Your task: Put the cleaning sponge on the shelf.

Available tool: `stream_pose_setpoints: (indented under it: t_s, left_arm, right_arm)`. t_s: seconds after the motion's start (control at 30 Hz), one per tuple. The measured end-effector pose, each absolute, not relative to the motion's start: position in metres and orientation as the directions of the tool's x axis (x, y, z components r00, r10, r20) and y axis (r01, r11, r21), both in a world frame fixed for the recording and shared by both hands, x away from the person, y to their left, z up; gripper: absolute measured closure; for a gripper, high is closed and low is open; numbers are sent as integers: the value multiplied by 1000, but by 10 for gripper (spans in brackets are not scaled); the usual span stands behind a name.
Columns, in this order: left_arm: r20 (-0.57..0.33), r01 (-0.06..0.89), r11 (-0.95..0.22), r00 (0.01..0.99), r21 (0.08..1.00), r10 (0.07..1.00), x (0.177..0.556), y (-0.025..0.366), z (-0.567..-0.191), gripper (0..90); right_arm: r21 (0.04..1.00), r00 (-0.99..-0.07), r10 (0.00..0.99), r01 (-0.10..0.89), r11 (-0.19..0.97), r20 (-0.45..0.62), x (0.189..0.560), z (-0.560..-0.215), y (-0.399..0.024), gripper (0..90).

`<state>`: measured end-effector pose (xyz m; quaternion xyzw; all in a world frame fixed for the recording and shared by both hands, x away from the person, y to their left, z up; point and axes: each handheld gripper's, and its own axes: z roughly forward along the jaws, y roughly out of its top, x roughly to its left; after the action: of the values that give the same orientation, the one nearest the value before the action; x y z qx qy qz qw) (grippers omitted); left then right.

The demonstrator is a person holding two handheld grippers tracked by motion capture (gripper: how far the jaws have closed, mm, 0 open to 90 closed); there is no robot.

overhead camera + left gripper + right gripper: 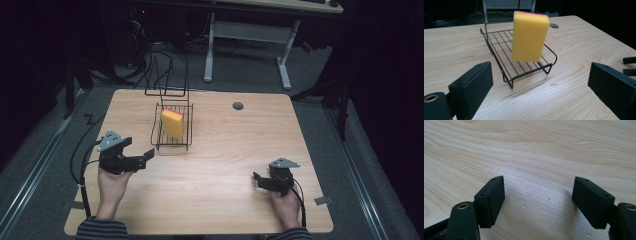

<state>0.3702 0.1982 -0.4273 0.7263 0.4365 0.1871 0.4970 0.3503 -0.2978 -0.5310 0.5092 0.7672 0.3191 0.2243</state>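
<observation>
The yellow rectangular foam sponge [530, 36] stands on end in the black wire rack [499, 53] toward the worktop's [225, 150] far-left part, and the left gripper [145, 157] sits just short of the rack's near end, jaws apart with nothing between them. The right gripper [257, 179] rests near the near-right corner, its 2 jaws likewise apart and empty. The sponge probably leans unsupported, so a clumsy approach could topple it or shove the light rack.

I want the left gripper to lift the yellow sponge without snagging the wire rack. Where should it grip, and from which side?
Grip the yellow sponge across its two broad faces, near the upper half. It stands on end in the wire rack, well above the low rim. The left gripper, jaws open, probably does best coming from the rack's open near end.
</observation>
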Motion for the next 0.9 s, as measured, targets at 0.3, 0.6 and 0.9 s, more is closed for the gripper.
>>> stream_pose_setpoints:
  t_s: [0.3, 0.6, 0.9]
  left_arm:
    - [-174, 459, -111, 533, 881, 828, 362, 208, -435, 74]
    - [-181, 463, -97, 519, 881, 835, 353, 215, -442, 79]
    - [-184, 475, -101, 516, 874, 836, 347, 218, -453, 94]
  right_arm:
    - [718, -380, 925, 638, 277, -19, 350, -531, -298, 267]
    - [718, -380, 925, 639, 277, -18, 350, -531, -298, 267]
    - [718, -379, 925, 639, 276, -18, 350, -531, -298, 268]
